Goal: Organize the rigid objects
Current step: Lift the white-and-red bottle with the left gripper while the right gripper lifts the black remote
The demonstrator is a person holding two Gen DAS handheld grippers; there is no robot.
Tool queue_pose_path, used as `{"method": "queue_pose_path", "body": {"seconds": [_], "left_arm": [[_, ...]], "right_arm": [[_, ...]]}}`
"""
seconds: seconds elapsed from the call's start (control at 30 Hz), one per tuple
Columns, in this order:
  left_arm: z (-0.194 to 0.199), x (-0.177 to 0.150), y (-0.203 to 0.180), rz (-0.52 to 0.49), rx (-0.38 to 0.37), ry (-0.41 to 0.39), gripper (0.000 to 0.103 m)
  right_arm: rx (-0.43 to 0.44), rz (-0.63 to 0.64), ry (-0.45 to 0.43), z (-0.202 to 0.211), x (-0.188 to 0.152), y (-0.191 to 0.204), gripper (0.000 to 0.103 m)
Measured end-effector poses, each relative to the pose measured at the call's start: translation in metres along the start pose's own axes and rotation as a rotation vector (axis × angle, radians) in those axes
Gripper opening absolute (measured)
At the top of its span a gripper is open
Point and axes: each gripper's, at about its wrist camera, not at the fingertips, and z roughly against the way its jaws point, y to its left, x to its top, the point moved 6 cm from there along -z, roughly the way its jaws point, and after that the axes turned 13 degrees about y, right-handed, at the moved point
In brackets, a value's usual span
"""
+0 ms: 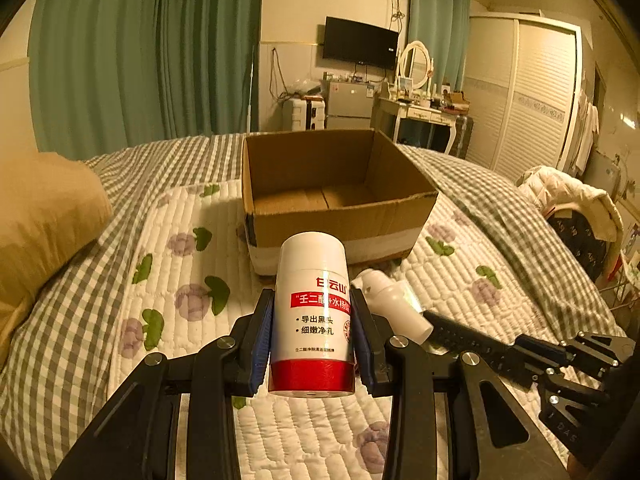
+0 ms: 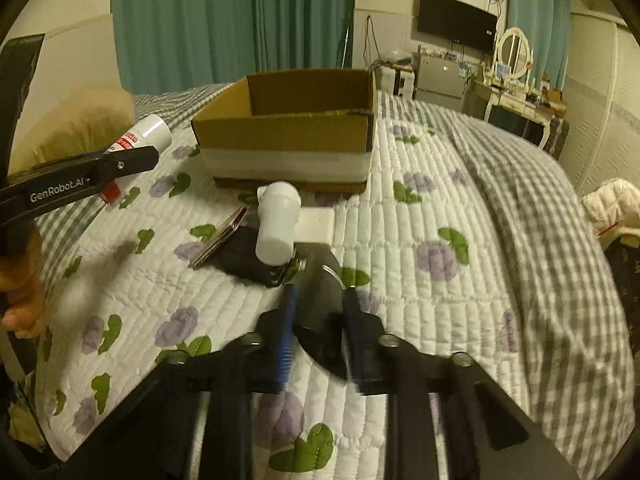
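While clamped, white bottle [image 1: 312, 316] sits between left claw [image 1: 312, 332] pads.

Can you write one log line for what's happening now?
left gripper: holding white bottle | right gripper: gripping black object | cardboard box: empty

Motion-blurred dark object [image 2: 320, 304] between the right tongs [image 2: 318, 300], identity unclear.
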Motion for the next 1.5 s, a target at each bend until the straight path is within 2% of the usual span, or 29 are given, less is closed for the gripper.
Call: {"method": "queue_pose_path", "body": {"seconds": [0.1,0.33,0.73,1.13,1.17,1.2,1.4,1.47,1.5], "left_arm": [[0.007,0.003,-0.002,-0.002,-0.003,-0.016,0.036],[0.012,0.004,-0.002,0.005,-0.014,-0.023,0.036],[0.022,0.014,-0.004,0.007,-0.030,-0.048,0.036],[0.031,0.026,-0.009,-0.001,-0.053,-0.070,0.036],[0.031,0.026,-0.010,-0.002,-0.054,-0.069,0.036],[0.030,0.026,-0.010,-0.002,-0.054,-0.069,0.036],[0.026,0.027,-0.010,-0.001,-0.052,-0.062,0.036],[0.023,0.025,-0.009,0.004,-0.059,-0.049,0.036],[0.023,0.024,-0.008,0.004,-0.059,-0.047,0.036]], "right_arm": [[0.029,-0.010,-0.010,0.004,0.007,0.000,0.011],[0.015,-0.021,0.006,-0.004,0.004,-0.003,0.011],[-0.005,-0.046,-0.111,0.037,0.034,-0.012,0.009],[-0.010,-0.030,-0.150,0.056,0.058,-0.011,0.008],[-0.007,-0.030,-0.148,0.056,0.058,-0.011,0.007],[-0.008,-0.033,-0.148,0.056,0.058,-0.013,0.000],[0.004,-0.018,-0.141,0.057,0.069,-0.012,0.000],[0.020,0.013,-0.080,0.045,0.065,-0.010,0.000],[0.035,-0.018,-0.033,0.033,0.052,-0.018,0.000]]}}
